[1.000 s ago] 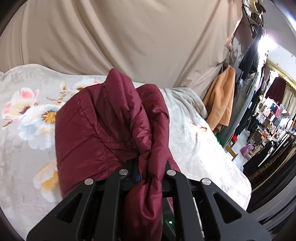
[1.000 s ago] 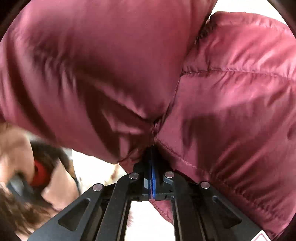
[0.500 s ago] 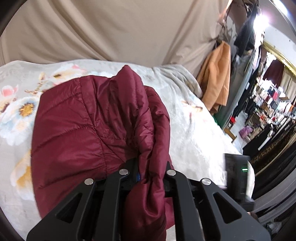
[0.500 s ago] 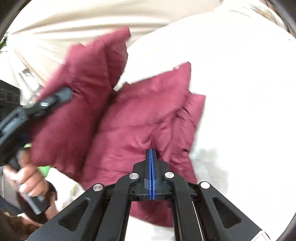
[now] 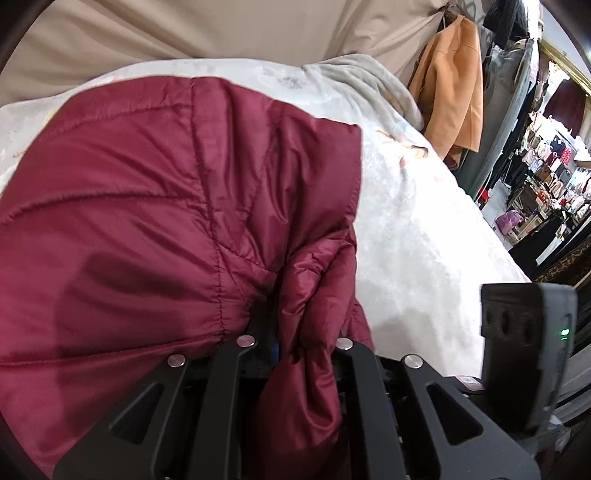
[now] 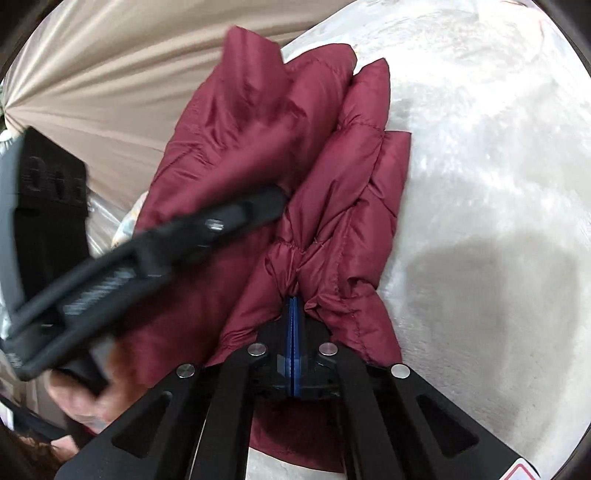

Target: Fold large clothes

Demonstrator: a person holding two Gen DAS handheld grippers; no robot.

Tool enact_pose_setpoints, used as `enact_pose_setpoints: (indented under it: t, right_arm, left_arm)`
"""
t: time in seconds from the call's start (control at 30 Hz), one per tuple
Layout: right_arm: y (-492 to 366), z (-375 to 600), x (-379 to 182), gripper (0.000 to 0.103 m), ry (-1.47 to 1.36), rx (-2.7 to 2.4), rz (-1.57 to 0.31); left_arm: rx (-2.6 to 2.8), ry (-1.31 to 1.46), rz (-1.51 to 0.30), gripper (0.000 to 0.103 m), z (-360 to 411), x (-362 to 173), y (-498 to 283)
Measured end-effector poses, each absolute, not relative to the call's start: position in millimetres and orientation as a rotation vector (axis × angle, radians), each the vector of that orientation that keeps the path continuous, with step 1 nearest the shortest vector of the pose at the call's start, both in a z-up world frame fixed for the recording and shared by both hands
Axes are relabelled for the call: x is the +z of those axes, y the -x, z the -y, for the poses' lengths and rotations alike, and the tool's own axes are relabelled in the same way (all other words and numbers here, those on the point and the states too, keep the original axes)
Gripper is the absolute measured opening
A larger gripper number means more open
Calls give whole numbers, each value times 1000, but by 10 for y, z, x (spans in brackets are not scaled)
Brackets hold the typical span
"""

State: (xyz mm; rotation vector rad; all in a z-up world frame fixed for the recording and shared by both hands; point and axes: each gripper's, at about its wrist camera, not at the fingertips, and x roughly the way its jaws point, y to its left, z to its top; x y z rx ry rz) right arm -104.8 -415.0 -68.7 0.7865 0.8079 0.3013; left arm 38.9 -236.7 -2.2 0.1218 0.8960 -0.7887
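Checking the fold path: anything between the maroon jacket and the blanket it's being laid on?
Nothing visible. Both the left gripper and right gripper are shut on the maroon jacket; the white blanket beside it looks bare.

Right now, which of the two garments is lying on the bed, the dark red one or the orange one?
The dark red quilted jacket lies on the pale blanket, pinched by both grippers. The orange coat hangs beyond the bed.

You are looking at a beige curtain hanging behind the floral-covered bed, with clothing racks standing beyond its right side.
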Motion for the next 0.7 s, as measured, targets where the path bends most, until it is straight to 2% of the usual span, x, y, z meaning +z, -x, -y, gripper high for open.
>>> enact_pose_setpoints:
  t: [0.1,0.13,0.17,0.23,0.3,0.4,0.5,0.6,0.7]
  right_arm:
    - [1141,4196,-595,0,-798,298,-791]
    - [1192,4221,-540,0,-797,295,-776]
    - [1303,4211,-515,4,-792,283,-740]
    - [1492,4348,-344,12,-792,257,-658]
    - [1658,4264,-283,28,-796,221,-591]
    - [1866,4326,31,46,-803,207,-494]
    - [1824,4140,299,60,-725,216,-470]
    - [1660,3757,465,61,-629,227,-492]
    - [1482,3282,392,61,-518,216,-506]
  left_arm:
    - [-804,-98,-884,14,2330,-8,-384]
    - [-821,-74,-878,16,2267,32,-354]
    - [-839,-44,-885,21,2180,119,-309]
    - [-888,21,-875,35,1994,325,-204]
    - [-956,90,-784,64,1699,667,-31]
    - [-937,125,-612,79,1200,1113,203]
    - [-823,122,-553,80,838,1227,262]
    - [-688,90,-580,80,670,1035,203]
    - [-615,65,-657,80,589,703,126]
